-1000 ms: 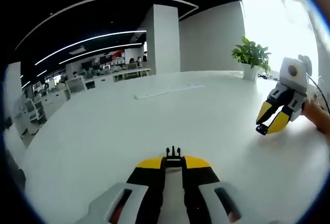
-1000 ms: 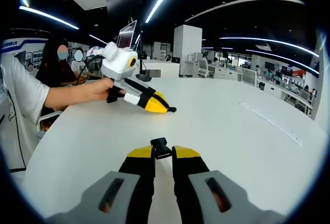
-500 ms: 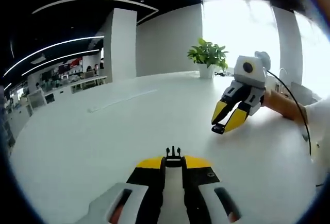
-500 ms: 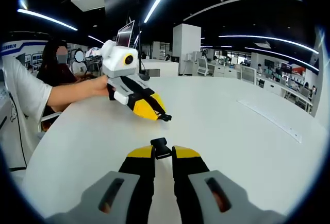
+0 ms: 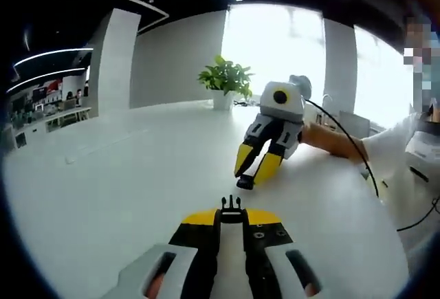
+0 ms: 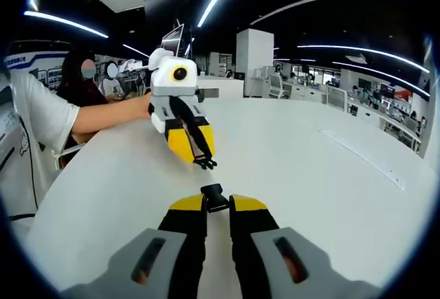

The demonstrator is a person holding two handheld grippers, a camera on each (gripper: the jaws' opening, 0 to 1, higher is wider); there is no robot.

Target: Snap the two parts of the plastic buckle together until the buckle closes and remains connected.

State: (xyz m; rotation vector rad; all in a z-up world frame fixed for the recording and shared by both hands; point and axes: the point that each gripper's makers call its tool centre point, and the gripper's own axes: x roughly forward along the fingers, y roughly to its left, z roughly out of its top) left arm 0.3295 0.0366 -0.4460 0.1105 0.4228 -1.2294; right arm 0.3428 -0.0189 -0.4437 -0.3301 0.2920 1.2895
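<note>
Two grippers (image 5: 232, 211) (image 6: 218, 199) each grip buckle half (image 5: 232, 205) (image 6: 214, 194), seemingly apart.

Left gripper (image 5: 232, 211): two jaws with yellow tips over black shanks, running back into light grey housings, each with a dark oblong slot; small screws are visible on the black part of one jaw. Right gripper (image 6: 218, 201): same build, yellow tips, black shanks, grey slotted housings. Seen from the opposite view, each unit carries a white body above the yellow-and-black jaws. A thin black cable (image 5: 357, 158) runs from the right unit back along the person's forearm. The person wears a white short-sleeved top (image 6: 31, 124); the sleeve ends above the elbow. No lettering on either unit can be read.
</note>
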